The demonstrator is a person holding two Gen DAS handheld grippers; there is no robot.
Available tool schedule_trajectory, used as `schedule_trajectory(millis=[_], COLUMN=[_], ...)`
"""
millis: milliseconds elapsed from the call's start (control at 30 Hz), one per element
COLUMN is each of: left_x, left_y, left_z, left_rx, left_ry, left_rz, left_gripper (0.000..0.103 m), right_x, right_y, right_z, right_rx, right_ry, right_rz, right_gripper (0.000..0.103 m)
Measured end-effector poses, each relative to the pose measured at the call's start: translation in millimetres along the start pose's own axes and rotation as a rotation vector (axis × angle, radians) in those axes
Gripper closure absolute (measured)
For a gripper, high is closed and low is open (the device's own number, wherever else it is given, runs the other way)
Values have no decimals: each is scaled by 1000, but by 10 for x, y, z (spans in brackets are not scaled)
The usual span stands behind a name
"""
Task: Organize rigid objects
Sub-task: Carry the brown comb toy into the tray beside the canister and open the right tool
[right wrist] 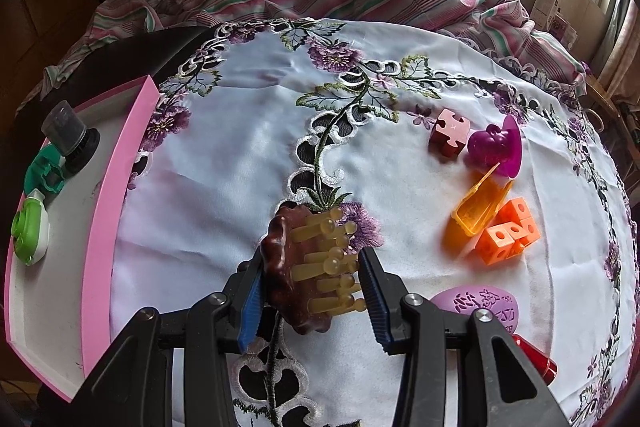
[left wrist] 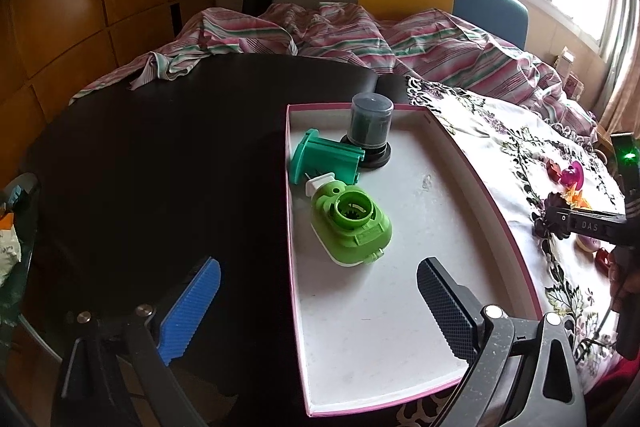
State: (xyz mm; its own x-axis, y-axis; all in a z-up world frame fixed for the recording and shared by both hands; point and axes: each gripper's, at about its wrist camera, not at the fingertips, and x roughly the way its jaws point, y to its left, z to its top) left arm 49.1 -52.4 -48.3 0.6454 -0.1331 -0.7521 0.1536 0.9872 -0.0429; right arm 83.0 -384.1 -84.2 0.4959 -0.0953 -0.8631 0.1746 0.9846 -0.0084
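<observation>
1. My left gripper (left wrist: 320,311): jaws wide, nothing between, straddling pink tray (left wrist: 294,267) left wall.
2. My right gripper (right wrist: 310,297) clamps brown massage brush (right wrist: 298,267) over embroidered cloth (right wrist: 240,155); lifted or resting, can't tell.
3. Tray near half bare; green dispenser (left wrist: 352,223), teal part (left wrist: 326,163), dark jar (left wrist: 370,129) crowd far-left corner.
4. Orange blocks (right wrist: 508,235), puzzle piece (right wrist: 450,131) lie well right of brush.

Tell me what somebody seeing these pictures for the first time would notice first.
Probably the right gripper, closed on a brown massage brush with pale yellow prongs, low in the middle of the embroidered white tablecloth. Next, the bright toys scattered to its right, like the orange cubes and a magenta heart piece. On the left, the pink-edged tray holds a lime green gadget, with the left gripper open and empty over it.
</observation>
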Motion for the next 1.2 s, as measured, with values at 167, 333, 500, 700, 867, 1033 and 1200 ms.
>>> schedule_trajectory(millis=[167, 333, 500, 700, 867, 1033, 1200], left_x=[-19, -84, -98, -152, -199, -169, -132], left_y=[51, 128, 214, 292, 360, 455, 502], left_z=[4, 19, 6, -8, -30, -46, -66], left_rx=[-6, -8, -44, -73, -70, -108, -116], left_ry=[-13, -49, -56, -84, -105, -89, -71], left_rz=[14, 11, -19, -24, -12, -24, -26], left_gripper=[3, 2, 1, 1, 1, 1, 1], right_x=[-1, -152, -524, -636, -450, 5, 177], right_y=[2, -22, 323, 1027, 1630, 2016, 2143], right_z=[-3, 62, 204, 356, 458, 560, 599], right_rx=[2, 55, 17, -86, -164, -181, -181], right_ry=[-7, -38, -129, -147, -109, -28, -19], right_rz=[0, 29, 126, 279, 323, 293, 264], right_gripper=[59, 59, 59, 59, 59, 59, 57])
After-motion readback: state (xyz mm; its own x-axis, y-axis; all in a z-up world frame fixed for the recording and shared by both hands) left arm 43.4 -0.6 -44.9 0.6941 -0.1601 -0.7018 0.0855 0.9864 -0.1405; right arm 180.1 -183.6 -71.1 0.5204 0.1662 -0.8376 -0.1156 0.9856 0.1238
